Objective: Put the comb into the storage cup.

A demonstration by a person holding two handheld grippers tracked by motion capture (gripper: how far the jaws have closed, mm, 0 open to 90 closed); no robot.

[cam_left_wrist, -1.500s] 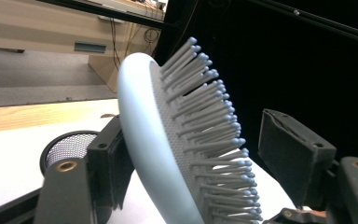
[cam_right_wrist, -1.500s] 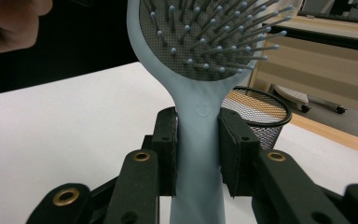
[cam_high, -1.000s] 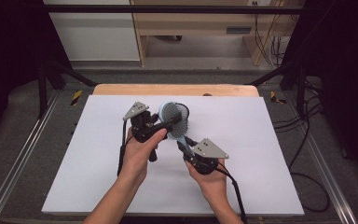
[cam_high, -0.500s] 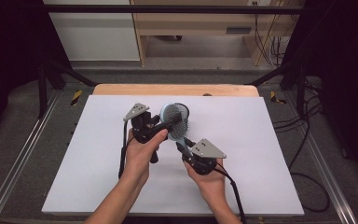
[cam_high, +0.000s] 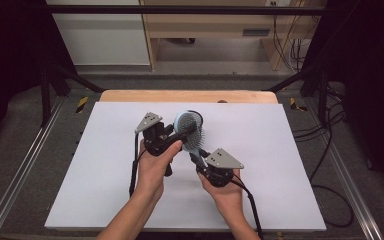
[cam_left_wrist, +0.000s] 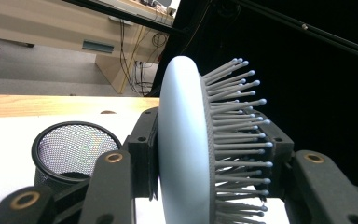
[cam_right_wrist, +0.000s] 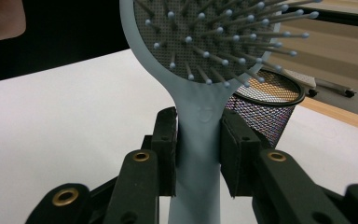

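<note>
The left claw (cam_high: 180,136) had just been closing, and its jaws pinched the round head of the pale blue hairbrush (cam_high: 190,130). In the left gripper view, one pad lay flat against the smooth back of the brush head (cam_left_wrist: 182,149) while the other pressed in among the grey bristles (cam_left_wrist: 235,140). The brush was held up above the white desk (cam_high: 100,180), near its middle, with the head standing on edge and the bristles facing away from the left hand (cam_high: 155,165).

The right claw (cam_high: 196,159) gripped the same brush lower down. In the right gripper view its two pads were clamped on either side of the handle (cam_right_wrist: 199,154), just under the neck, with the head rising above them. The right hand (cam_high: 225,192) sat just beside the left, nearer the desk's front edge.

A black mesh cup (cam_right_wrist: 265,109) stood on the desk just beyond the brush, its open rim showing behind the head; in the left gripper view it lay to the left of the jaws (cam_left_wrist: 72,151). A wooden strip (cam_high: 187,96) ran along the far edge of the desk.
</note>
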